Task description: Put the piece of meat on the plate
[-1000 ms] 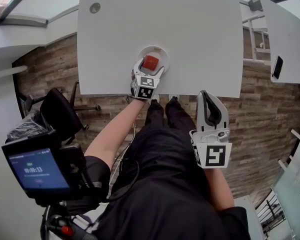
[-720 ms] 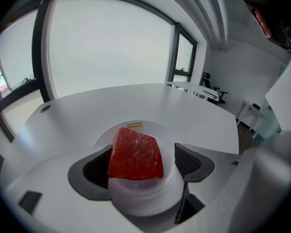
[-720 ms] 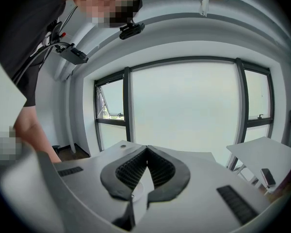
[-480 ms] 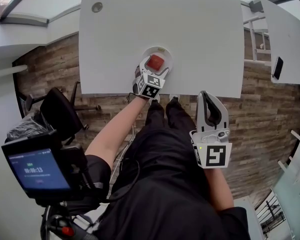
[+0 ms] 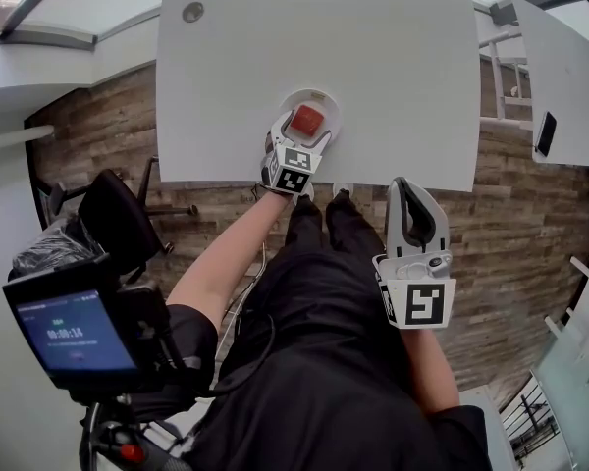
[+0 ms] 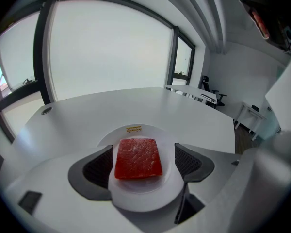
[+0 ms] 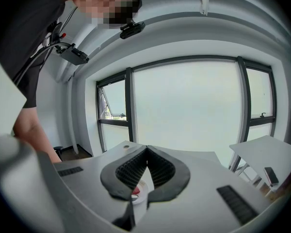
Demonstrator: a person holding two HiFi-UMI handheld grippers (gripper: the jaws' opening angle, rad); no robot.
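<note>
A red square piece of meat [image 5: 305, 121] [image 6: 138, 158] lies flat on a small white plate [image 5: 320, 98] [image 6: 140, 200] near the front edge of the white table [image 5: 373, 67]. My left gripper [image 5: 301, 133] [image 6: 141, 160] is open, one jaw on each side of the plate and meat, and neither pad touches the meat. My right gripper [image 5: 409, 186] [image 7: 146, 152] is shut on nothing, held off the table over the person's lap. Through its jaws a sliver of the plate [image 7: 141, 191] shows.
A round cable hole [image 5: 192, 12] sits at the table's far left corner. A black office chair [image 5: 118, 219] stands left of the person. A second white table [image 5: 569, 77] on the right carries a dark phone [image 5: 545, 130]. The floor is wood-patterned.
The left gripper's jaws look a little wider apart around the meat, which stays on the plate. The view has shifted slightly. The right gripper has not moved.
</note>
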